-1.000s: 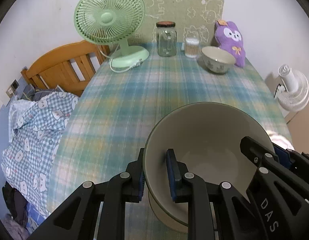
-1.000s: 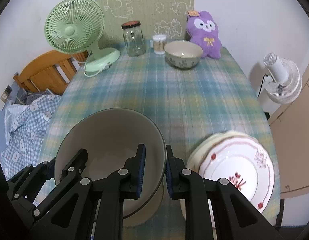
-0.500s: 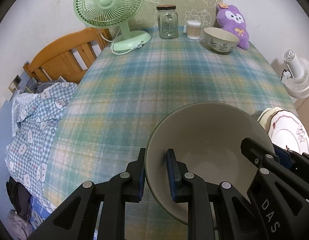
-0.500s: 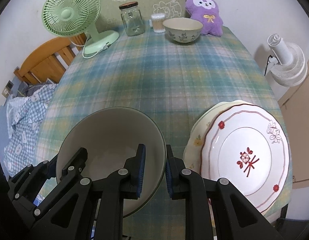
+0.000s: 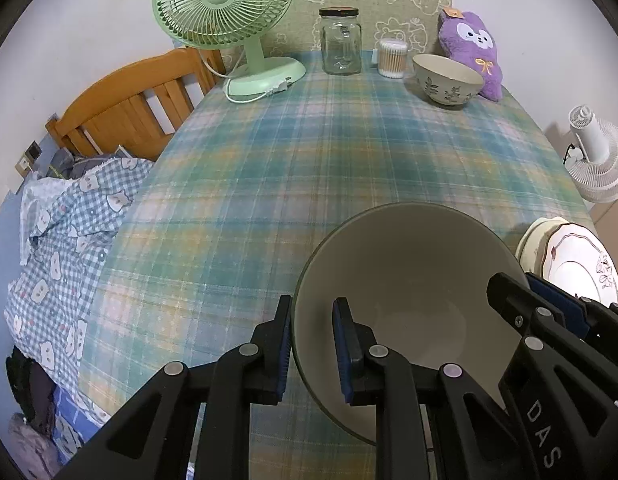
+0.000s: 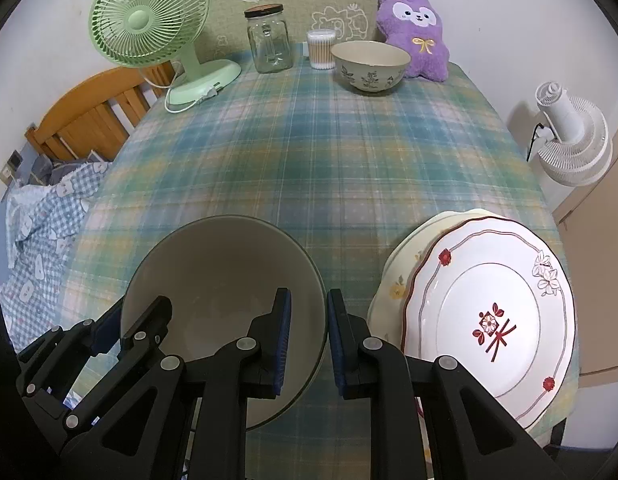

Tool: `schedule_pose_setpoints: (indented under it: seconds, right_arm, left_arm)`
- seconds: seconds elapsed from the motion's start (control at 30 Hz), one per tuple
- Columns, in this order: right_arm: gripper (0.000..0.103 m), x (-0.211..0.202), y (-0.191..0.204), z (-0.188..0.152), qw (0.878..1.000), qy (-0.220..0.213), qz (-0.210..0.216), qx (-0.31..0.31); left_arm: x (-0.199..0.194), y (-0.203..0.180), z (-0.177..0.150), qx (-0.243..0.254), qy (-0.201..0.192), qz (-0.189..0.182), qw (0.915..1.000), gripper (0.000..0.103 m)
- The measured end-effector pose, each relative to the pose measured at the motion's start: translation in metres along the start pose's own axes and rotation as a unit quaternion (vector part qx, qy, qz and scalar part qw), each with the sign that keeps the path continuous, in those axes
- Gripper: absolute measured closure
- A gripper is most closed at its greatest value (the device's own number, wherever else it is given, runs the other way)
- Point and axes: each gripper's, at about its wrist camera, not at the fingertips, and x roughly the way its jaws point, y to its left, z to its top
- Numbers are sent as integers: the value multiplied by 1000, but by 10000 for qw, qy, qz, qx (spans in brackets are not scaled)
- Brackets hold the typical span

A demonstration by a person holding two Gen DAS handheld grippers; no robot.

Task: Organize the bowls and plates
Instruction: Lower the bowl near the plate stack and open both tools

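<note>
The left gripper [image 5: 311, 344] is closed on the left rim of a large grey bowl [image 5: 409, 280], one blue-padded finger outside the wall and the other inside it, with the rim pinched between them. The right gripper [image 6: 307, 340] grips the same bowl [image 6: 225, 280] on its opposite, right rim in the same way, one finger inside and one outside, so the bowl is held between the two tools near the close edge of the worktop [image 6: 329, 160], which is covered in a blue-green plaid cloth. From these views I cannot tell whether the bowl's base touches the cloth or sits just above it. Just beside the bowl on its right lies a stack of plates: a white plate with a red rim and a red flower motif [image 6: 489, 320] rests on top of a cream plate [image 6: 397, 280] whose edge shows along the left and far side. At the far end of the worktop stands a smaller floral bowl [image 6: 369, 64], upright, well apart from the held bowl. Near it are a tub of cotton swabs [image 6: 321, 50], a glass jar with a dark lid [image 6: 269, 40], a green desk fan [image 6: 149, 20] and a purple plush toy [image 6: 413, 40] touching the wall. A white fan [image 6: 569, 140] stands off the right side of the worktop, and a wooden bed frame [image 5: 129, 108] with a checked quilt [image 5: 69, 240] lies to the left.
</note>
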Motion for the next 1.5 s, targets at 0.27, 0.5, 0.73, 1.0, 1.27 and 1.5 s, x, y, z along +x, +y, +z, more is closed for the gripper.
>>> schedule_pose_setpoints:
  seconds: [0.27, 0.5, 0.73, 1.0, 1.27, 1.5]
  right_arm:
    - [81, -1, 4, -1, 9998, 30, -146, -141]
    - [50, -16, 1, 2, 9997, -93, -208, -129]
    - [44, -44, 3, 17, 9992, -284, -278, 48]
    - [44, -83, 10, 42, 9965, -615, -494, 265]
    - [44, -110, 14, 73, 9924, -984, -631, 381]
    - [44, -115, -1, 102, 9908, -1194, -542, 337]
  left_arm:
    - [0, 0, -2, -38, 80, -125, 9999, 66]
    - [-17, -3, 2, 115, -50, -266, 9996, 41]
    - [-37, -1, 21, 229, -206, -434, 9986, 31]
    - [-66, 4, 52, 413, -536, -721, 9951, 26]
    - [-86, 6, 86, 596, -900, -900, 9901, 20]
    - [-90, -6, 117, 598, -1105, -888, 9881, 19]
